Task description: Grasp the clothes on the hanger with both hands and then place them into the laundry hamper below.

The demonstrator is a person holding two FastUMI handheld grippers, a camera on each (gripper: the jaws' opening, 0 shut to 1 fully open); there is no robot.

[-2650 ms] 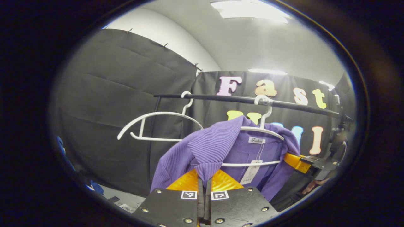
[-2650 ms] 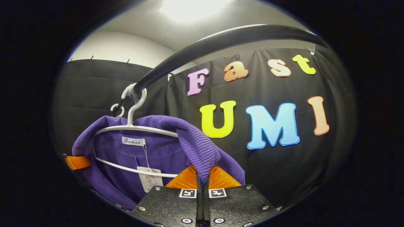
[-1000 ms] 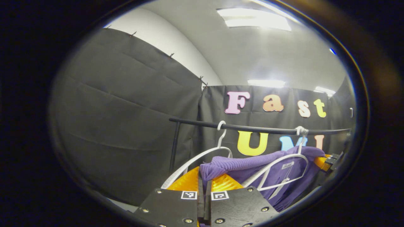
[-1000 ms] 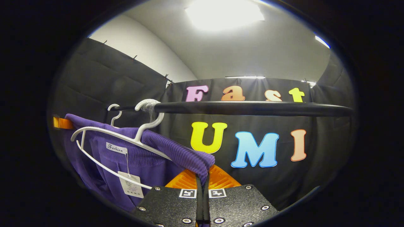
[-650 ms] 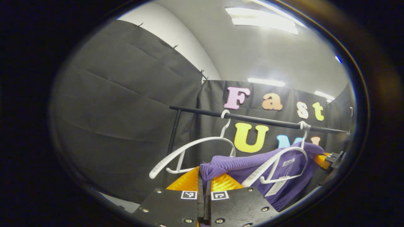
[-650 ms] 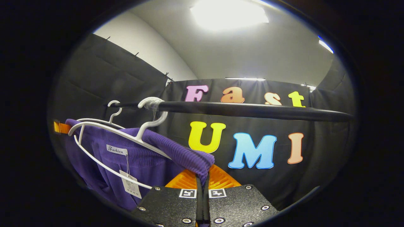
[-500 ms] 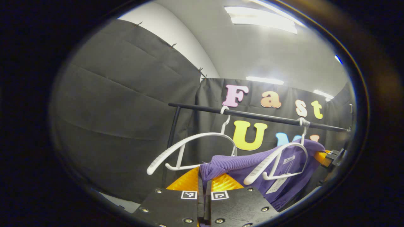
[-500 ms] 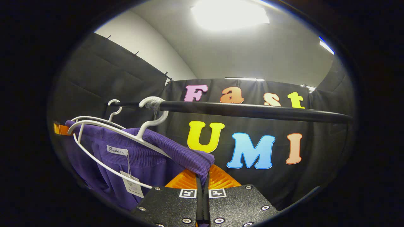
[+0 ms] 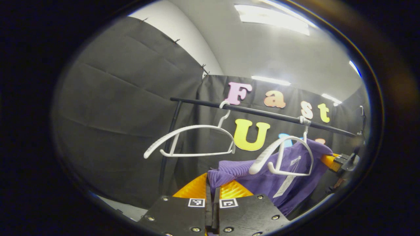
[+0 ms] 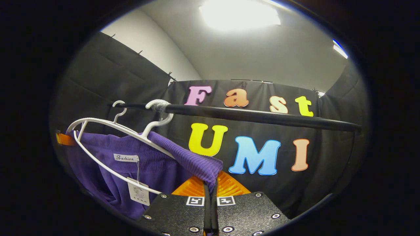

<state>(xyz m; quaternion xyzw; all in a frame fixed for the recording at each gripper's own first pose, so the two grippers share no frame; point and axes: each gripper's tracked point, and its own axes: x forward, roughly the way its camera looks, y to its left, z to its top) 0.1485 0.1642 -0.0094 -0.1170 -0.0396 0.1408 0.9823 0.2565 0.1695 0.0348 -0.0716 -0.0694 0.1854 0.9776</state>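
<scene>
Both the left gripper [image 9: 211, 188] and right gripper [image 10: 210, 188], clamped on the purple sweater [image 10: 154, 164], have drawn it down off the white hanger [image 10: 115, 137], freeing it for the hamper.

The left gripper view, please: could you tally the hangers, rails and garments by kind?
White hangers: 2, the bare hanger and the garment's hanger
Black rail: 1
Purple sweater: 1
Total: 4

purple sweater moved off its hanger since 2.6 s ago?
Yes. The purple sweater has slid down and off the white hanger, which hangs on the black rail.
</scene>
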